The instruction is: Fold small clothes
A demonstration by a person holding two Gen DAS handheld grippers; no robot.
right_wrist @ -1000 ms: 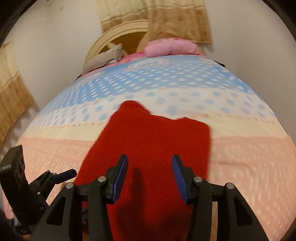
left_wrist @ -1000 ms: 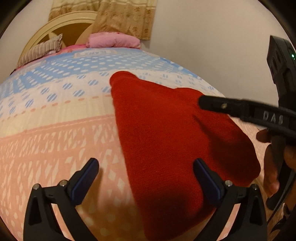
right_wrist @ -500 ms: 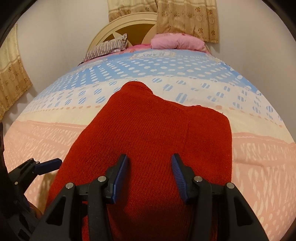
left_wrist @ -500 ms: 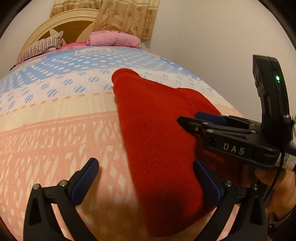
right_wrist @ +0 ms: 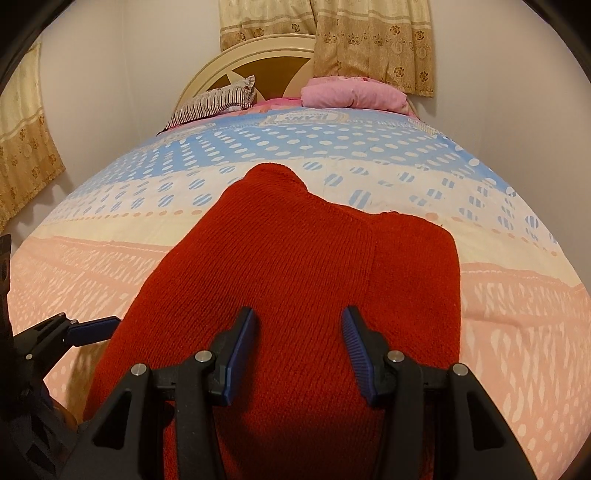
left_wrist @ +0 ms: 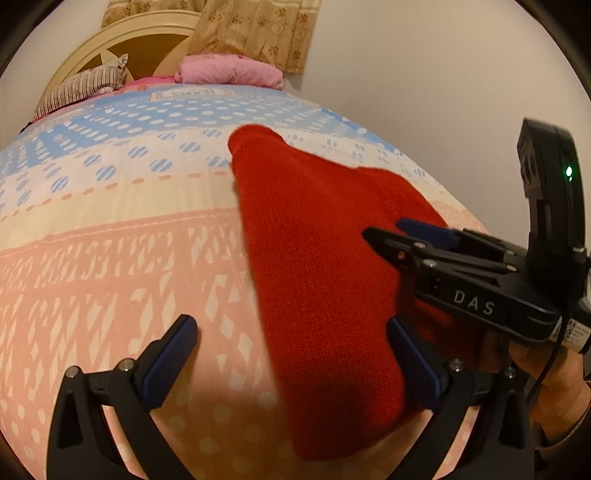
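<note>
A red knit garment (right_wrist: pixel 295 266) lies flat on the patterned bedspread (right_wrist: pixel 517 332), its narrow end pointing toward the headboard. My right gripper (right_wrist: pixel 299 323) hovers low over the garment's near end, jaws partly apart with only fabric lying beneath them. In the left wrist view the garment (left_wrist: pixel 317 258) runs up the middle-right. My left gripper (left_wrist: pixel 290 334) stands wide open at its near left edge, one finger over bare bedspread and the other over the red cloth. The right gripper (left_wrist: pixel 386 229) reaches in from the right above the garment, held by a hand (left_wrist: pixel 546 369).
At the head of the bed lie a striped pillow (right_wrist: pixel 218 101) and a pink pillow (right_wrist: pixel 351 92), against a cream headboard (right_wrist: pixel 258 55). Curtains (right_wrist: pixel 369 33) hang behind. A plain wall (left_wrist: pixel 424 92) runs close along the bed's right side.
The right gripper has come down and in over the garment's near end, so the red cloth fills more of its view. The left gripper has stayed put and open.
</note>
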